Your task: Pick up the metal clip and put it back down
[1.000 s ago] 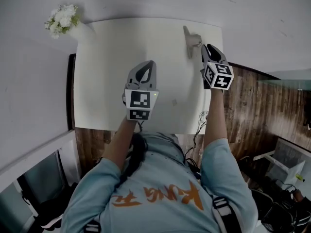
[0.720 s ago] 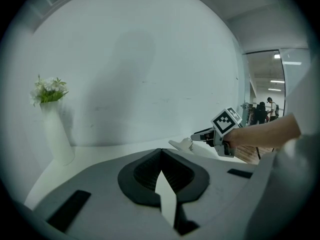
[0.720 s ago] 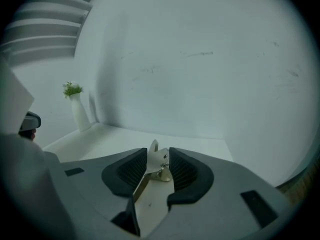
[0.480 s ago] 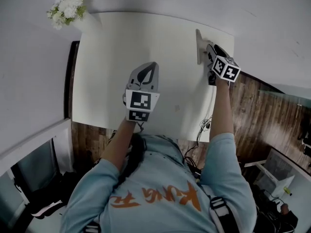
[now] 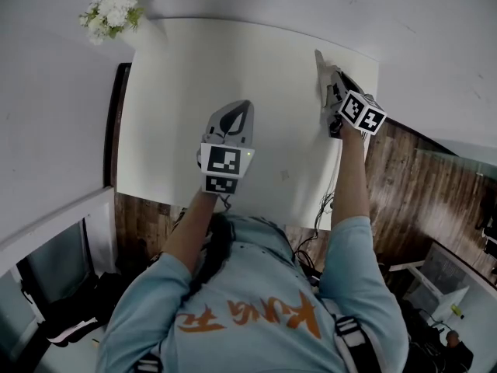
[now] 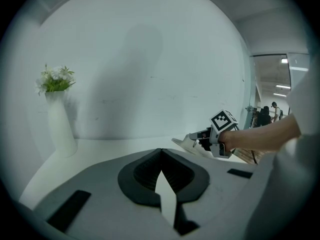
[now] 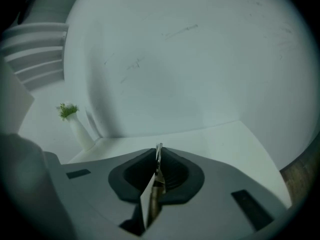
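Note:
The metal clip (image 5: 319,67) is a thin grey piece at the white table's (image 5: 194,76) far right corner. My right gripper (image 5: 332,82) is shut on it; its jaws have just been closing with the clip between them. In the right gripper view the clip's edge (image 7: 158,159) stands upright between the pads. The left gripper view shows the clip (image 6: 186,143) low over the table, in front of the right gripper (image 6: 200,136). My left gripper (image 5: 239,106) hovers over the table's middle, its tips (image 6: 160,152) together with nothing held.
A white vase of flowers (image 5: 116,10) stands at the table's far left corner, against the wall. The table's right edge (image 5: 342,169) drops to a wooden floor (image 5: 404,185). Cables (image 5: 324,200) hang at the near right corner.
The right gripper has sunk and rolled, and is now closed over the clip by the table's right edge. The left gripper has dropped a little.

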